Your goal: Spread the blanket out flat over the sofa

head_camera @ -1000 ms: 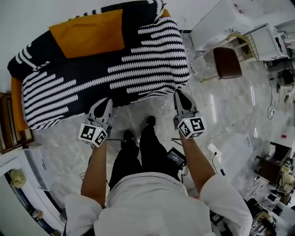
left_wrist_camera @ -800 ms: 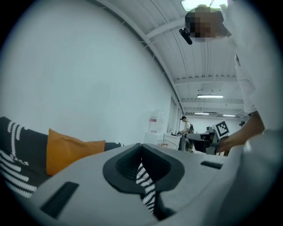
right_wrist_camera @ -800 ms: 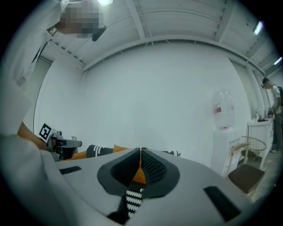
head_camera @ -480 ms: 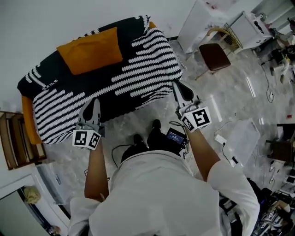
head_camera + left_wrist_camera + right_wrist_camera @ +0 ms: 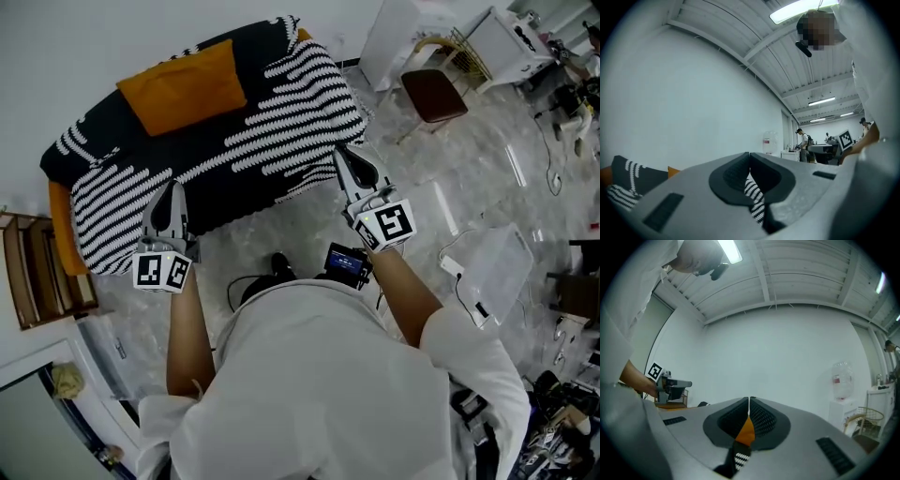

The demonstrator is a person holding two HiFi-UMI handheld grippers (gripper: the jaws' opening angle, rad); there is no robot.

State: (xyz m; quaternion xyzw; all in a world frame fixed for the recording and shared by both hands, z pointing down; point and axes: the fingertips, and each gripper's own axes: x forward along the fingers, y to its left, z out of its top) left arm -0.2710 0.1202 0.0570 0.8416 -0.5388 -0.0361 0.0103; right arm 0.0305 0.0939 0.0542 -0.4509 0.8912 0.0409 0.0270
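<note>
left gripper (image 5: 172, 190), right gripper (image 5: 344, 157) up | blanket (image 5: 281, 131) pinched — gripper views

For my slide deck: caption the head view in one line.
The left gripper and right gripper pinch the front edge of a black-and-white striped knitted blanket draped over an orange sofa.

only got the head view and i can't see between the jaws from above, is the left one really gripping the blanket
observer: yes, the left gripper has its jaws shut on a fold of the striped blanket.
operator: and the right
observer: the right gripper is shut on the blanket too, with an orange bit between the jaws and stripes just below it.
operator: anyone nearby
observer: a person stands far in the background of the left gripper view, not close.
</note>
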